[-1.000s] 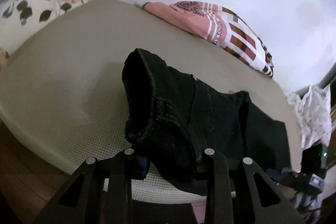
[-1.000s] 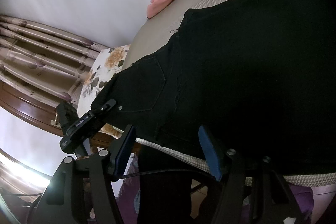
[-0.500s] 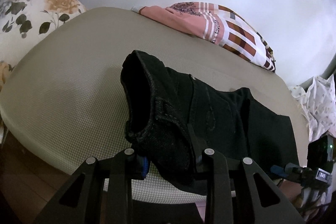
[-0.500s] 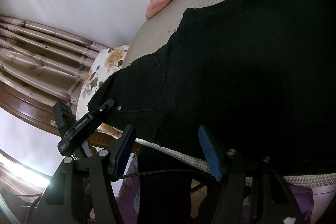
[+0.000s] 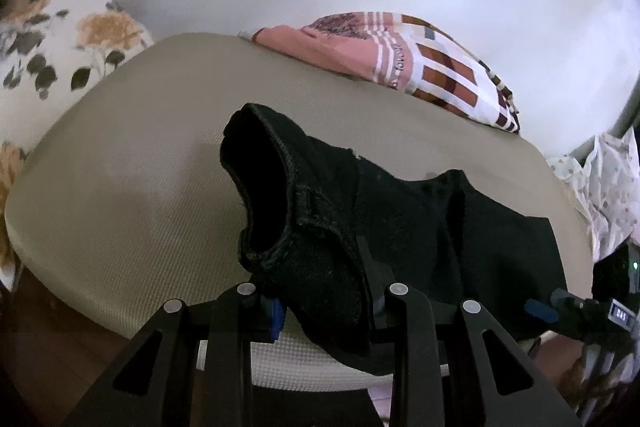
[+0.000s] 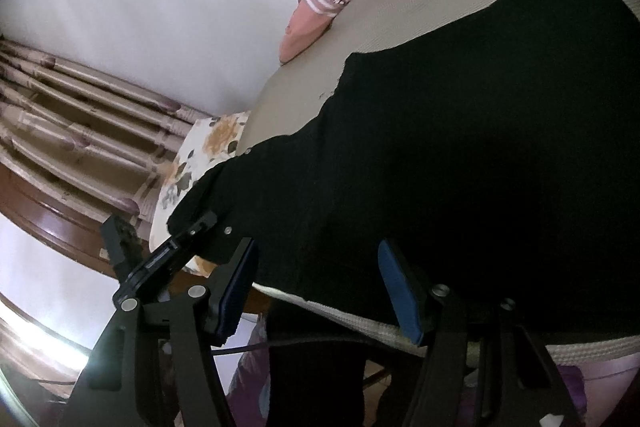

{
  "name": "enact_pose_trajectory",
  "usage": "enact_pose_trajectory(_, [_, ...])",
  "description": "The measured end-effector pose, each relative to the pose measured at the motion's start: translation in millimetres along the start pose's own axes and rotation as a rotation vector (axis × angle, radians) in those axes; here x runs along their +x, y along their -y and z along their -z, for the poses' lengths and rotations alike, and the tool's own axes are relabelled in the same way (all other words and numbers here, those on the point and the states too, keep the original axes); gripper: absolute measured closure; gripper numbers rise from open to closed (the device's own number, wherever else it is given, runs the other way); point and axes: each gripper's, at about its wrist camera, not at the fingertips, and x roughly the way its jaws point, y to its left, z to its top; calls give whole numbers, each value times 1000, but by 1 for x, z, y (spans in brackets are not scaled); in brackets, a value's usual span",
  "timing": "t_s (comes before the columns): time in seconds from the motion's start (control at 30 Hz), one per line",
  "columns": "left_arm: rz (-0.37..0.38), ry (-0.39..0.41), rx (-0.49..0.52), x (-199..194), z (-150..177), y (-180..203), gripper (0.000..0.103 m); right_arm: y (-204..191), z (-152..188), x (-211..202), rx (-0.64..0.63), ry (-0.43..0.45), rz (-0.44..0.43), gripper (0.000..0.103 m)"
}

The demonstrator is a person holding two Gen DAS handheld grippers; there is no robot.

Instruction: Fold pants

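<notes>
Black pants (image 5: 420,223) lie across a beige textured mattress (image 5: 132,195), spread toward the near edge. Left gripper (image 5: 320,307): jaws drawn in narrow and clamped on a bunched fold at the waistband end; cloth fills the gap between the fingers and hangs below them over the mattress edge. The gripped part stands lifted off the surface, and the waist opening gapes as a dark hollow just beyond the fingertips. The rest of the garment trails to the right in the left wrist view, flat on the mattress. Right gripper (image 6: 320,291): jaws stand moderately apart, blue pads (image 6: 400,291) visible on both fingers, nothing pinched between them. The pants' near hem at the mattress edge sits just beyond and between the two fingertips; whether either pad touches the cloth cannot be told. In the right wrist view the black fabric (image 6: 460,167) covers most of the frame, and the left gripper (image 6: 192,227) shows at lower left holding the lifted corner. A pink and plaid cloth (image 5: 400,67) lies at the far edge of the mattress against the white wall, well apart from the pants. A floral pillow (image 5: 60,59) sits at the left end of the bed.
</notes>
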Motion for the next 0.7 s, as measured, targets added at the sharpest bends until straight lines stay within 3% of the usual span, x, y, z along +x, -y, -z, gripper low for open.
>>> enact_pose_trajectory(0.37, [52,54,74,-13,-12,43,74,-2,-8,-10,-33,16,51,43])
enact_pose_trajectory(0.7, [143,84,166,-20,-26,101,74,13,-34,-57,-6,109,80,41])
